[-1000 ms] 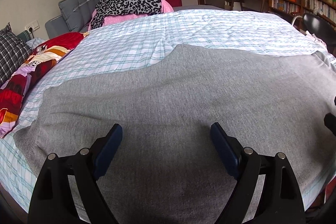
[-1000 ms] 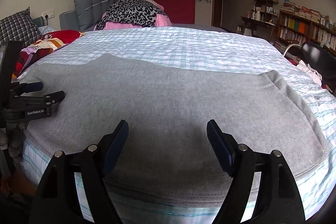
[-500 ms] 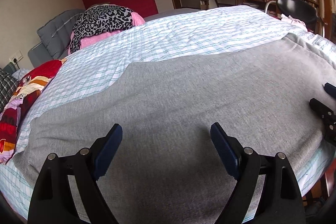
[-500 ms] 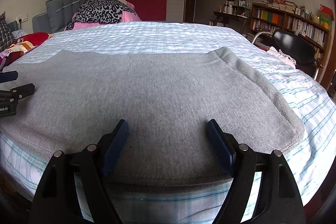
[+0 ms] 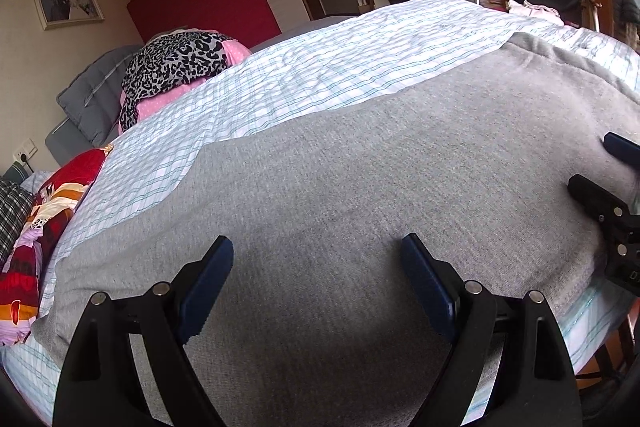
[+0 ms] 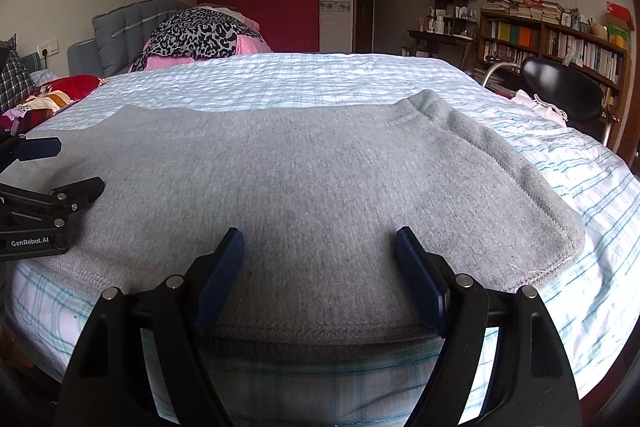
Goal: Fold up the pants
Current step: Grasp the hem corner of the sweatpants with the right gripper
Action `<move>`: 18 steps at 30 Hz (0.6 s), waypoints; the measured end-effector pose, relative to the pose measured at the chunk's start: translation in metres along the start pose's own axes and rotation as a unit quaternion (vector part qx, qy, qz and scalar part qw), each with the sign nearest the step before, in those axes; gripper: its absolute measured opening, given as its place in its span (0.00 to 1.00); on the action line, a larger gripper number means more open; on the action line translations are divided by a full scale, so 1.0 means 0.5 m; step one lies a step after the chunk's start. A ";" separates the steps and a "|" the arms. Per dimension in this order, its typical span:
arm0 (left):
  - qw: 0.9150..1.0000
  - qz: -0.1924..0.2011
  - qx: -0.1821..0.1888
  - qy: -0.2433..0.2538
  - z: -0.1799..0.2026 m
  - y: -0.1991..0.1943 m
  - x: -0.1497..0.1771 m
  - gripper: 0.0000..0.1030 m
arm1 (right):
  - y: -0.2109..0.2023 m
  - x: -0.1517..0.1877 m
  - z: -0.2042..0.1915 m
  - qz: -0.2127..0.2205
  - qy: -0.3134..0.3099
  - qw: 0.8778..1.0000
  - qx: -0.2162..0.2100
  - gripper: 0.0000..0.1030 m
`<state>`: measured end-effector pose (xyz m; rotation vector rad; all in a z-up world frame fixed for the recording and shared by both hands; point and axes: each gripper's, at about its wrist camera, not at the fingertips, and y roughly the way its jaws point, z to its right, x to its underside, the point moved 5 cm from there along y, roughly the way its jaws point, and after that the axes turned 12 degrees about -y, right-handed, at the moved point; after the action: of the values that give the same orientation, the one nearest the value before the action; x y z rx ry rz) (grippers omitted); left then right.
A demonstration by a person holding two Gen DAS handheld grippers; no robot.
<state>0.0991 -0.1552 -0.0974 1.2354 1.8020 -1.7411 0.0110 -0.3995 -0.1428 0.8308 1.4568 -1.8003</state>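
Grey sweatpants (image 5: 360, 167) lie flat across the near side of the bed; they also show in the right wrist view (image 6: 304, 167), with the thick waistband (image 6: 500, 163) at the right end. My left gripper (image 5: 316, 267) is open and empty, just above the middle of the pants. My right gripper (image 6: 320, 259) is open and empty, over the near edge of the pants close to the waistband. Each gripper shows at the edge of the other's view: the right one (image 5: 608, 183), the left one (image 6: 60, 167).
The bed has a blue-checked white sheet (image 6: 320, 79). A leopard-print and pink bundle (image 6: 204, 35) and a grey headboard (image 6: 120, 27) lie at the far left, with red patterned bedding (image 5: 44, 219). A black chair (image 6: 560, 87) and bookshelves (image 6: 560, 43) stand to the right.
Both grippers have shifted right along the pants, toward the waistband end. The left view has swung right and tilted. Both grippers stay open and empty.
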 end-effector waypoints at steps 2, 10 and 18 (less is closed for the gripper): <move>1.000 0.002 0.002 0.006 0.013 0.000 -0.003 0.83 | -0.006 0.002 -0.001 0.002 -0.001 1.000 -0.003 0.77; 1.000 0.007 0.006 0.027 0.051 -0.002 -0.008 0.83 | -0.053 0.025 0.013 0.013 0.000 1.000 -0.007 0.77; 0.999 0.010 0.017 0.037 0.080 -0.004 -0.009 0.83 | -0.096 0.061 0.135 0.012 0.071 0.994 0.082 0.77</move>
<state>0.0874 -0.1937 -0.1004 1.3427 1.8018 -1.7427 -0.0503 -0.4618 -0.1290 1.0739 1.3943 -1.8949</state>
